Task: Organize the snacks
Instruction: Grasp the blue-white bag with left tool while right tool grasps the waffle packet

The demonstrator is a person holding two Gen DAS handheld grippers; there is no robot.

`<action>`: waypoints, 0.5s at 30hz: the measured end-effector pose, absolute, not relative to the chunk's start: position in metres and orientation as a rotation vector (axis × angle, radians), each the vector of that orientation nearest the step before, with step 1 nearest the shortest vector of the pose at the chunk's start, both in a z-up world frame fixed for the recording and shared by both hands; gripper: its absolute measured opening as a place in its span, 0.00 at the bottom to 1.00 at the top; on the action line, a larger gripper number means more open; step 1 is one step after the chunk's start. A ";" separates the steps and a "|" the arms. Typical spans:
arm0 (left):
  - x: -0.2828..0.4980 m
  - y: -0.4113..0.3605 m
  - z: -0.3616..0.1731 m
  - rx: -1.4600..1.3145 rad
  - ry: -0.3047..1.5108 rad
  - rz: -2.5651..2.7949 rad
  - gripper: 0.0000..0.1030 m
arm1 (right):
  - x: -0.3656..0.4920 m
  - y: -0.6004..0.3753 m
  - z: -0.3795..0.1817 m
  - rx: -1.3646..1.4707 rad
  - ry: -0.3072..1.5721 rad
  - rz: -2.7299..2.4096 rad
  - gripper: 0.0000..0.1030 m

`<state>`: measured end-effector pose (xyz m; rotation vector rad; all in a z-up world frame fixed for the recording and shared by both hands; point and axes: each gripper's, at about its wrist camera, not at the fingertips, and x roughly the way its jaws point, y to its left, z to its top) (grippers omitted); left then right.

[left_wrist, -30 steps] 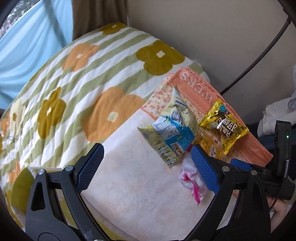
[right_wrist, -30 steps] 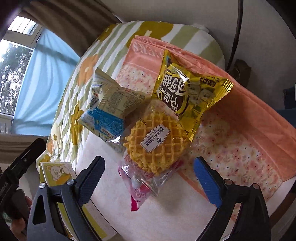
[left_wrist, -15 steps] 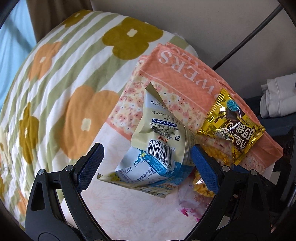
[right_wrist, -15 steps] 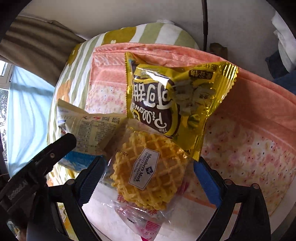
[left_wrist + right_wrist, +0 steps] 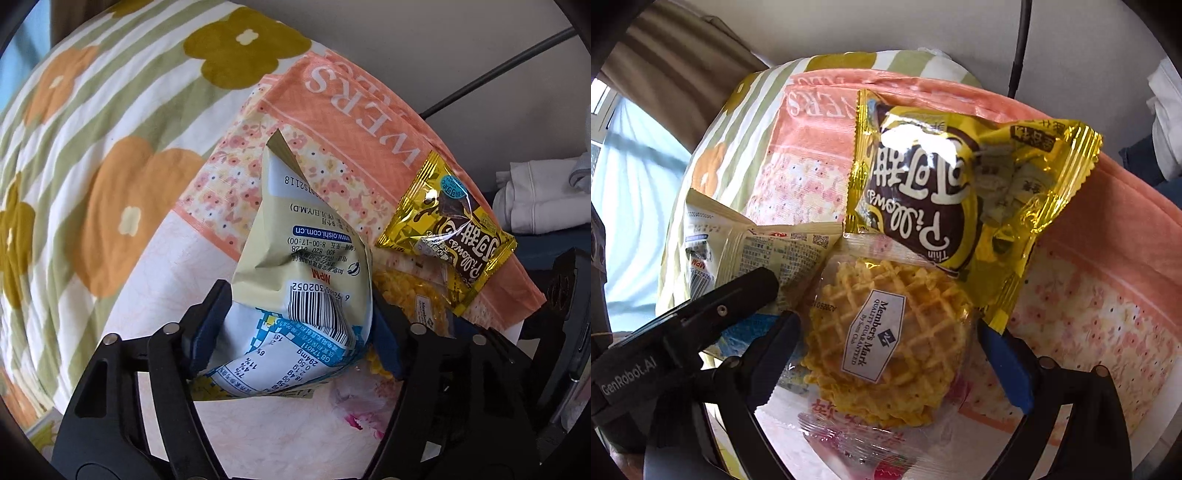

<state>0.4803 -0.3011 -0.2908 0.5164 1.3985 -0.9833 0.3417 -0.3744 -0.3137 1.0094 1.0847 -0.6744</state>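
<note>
My left gripper (image 5: 295, 325) is shut on a cream and blue snack bag (image 5: 295, 277), pinching its lower half so that it stands up from the cloth. My right gripper (image 5: 890, 354) has its jaws around a clear-wrapped waffle biscuit pack (image 5: 882, 343); the jaws stand at the pack's sides without squeezing it. A gold Pillows bag (image 5: 960, 192) lies partly over the waffle pack, and also shows in the left wrist view (image 5: 447, 229). The cream bag (image 5: 768, 251) lies left of the waffle pack in the right wrist view. The left gripper's finger (image 5: 738, 295) crosses that view.
The snacks lie on an orange floral cloth (image 5: 369, 122) over a white cloth (image 5: 166, 295) on a striped flower-print cover (image 5: 110, 110). A pink-printed clear wrapper (image 5: 857, 443) lies under the waffle pack. Folded white clothes (image 5: 539, 195) sit at the right. A black cable (image 5: 1019, 48) runs up the wall.
My left gripper moved forward and closed on the cream and blue bag. My right gripper moved in and narrowed around the waffle pack.
</note>
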 end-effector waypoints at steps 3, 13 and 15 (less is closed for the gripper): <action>0.484 -0.293 -0.287 0.509 1.395 -0.958 0.52 | 0.340 -0.375 -0.314 1.003 1.088 -0.667 0.93; 0.495 -0.263 -0.260 0.443 1.358 -0.876 0.47 | 0.355 -0.364 -0.318 0.965 1.100 -0.630 0.85; 0.495 -0.256 -0.254 0.415 1.357 -0.861 0.47 | 0.352 -0.360 -0.316 0.961 1.097 -0.606 0.76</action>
